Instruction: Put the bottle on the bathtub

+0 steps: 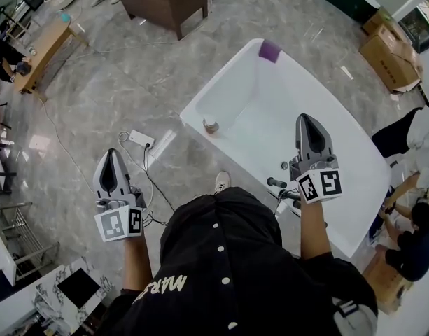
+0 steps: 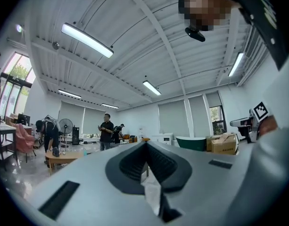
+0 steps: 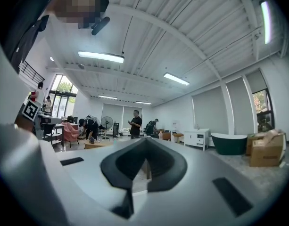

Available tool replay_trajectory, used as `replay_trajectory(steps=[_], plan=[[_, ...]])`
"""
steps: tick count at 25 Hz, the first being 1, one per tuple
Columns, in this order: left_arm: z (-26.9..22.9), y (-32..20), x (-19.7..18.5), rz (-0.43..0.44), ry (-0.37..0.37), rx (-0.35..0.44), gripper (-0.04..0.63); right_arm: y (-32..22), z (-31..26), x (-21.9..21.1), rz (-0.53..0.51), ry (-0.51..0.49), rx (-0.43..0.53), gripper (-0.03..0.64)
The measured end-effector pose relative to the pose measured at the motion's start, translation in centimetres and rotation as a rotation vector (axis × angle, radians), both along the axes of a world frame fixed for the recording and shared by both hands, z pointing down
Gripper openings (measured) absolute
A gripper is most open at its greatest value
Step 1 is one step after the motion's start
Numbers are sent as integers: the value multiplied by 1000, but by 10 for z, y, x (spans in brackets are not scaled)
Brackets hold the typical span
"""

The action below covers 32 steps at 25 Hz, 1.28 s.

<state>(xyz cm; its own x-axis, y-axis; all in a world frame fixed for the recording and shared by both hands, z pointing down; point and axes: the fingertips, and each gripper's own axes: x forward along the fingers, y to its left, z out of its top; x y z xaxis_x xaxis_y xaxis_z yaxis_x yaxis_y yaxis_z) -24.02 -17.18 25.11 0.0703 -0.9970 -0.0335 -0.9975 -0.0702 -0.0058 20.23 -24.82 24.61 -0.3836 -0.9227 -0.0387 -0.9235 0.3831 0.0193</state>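
At the long side of the white bathtub, the person stands with both tools raised and clear of the tub. The left tongs are closed with tips meeting. Nothing lies between them, and only the room shows beyond. The right tongs are likewise closed and empty, held above the tub's near rim. A small brown bottle stands upright at the tub's left edge, well apart from both tools. Judged from this layout, the placing step appears complete, as the bottle rests at the tub and neither tool holds it. If this reading is correct, nothing remains but to keep the tools away from it. The following points cannot be confirmed. The head view does not settle whether the bottle sits on the rim itself or just inside the basin against the wall. The bottle is too small to show a cap or label. A purple object lies at the tub's far end, and its kind cannot be made out. Dark tap fittings near the right tongs are partly covered by that tool and the person's arm. Both gripper views point level across the room and show neither tub nor bottle.
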Motion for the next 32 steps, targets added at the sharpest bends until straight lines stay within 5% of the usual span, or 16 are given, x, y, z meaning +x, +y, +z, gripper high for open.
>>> replay_trajectory(steps=[32], plan=[[-2, -5, 16, 27, -22, -3, 11, -9, 10, -18, -49, 2, -19, 3]])
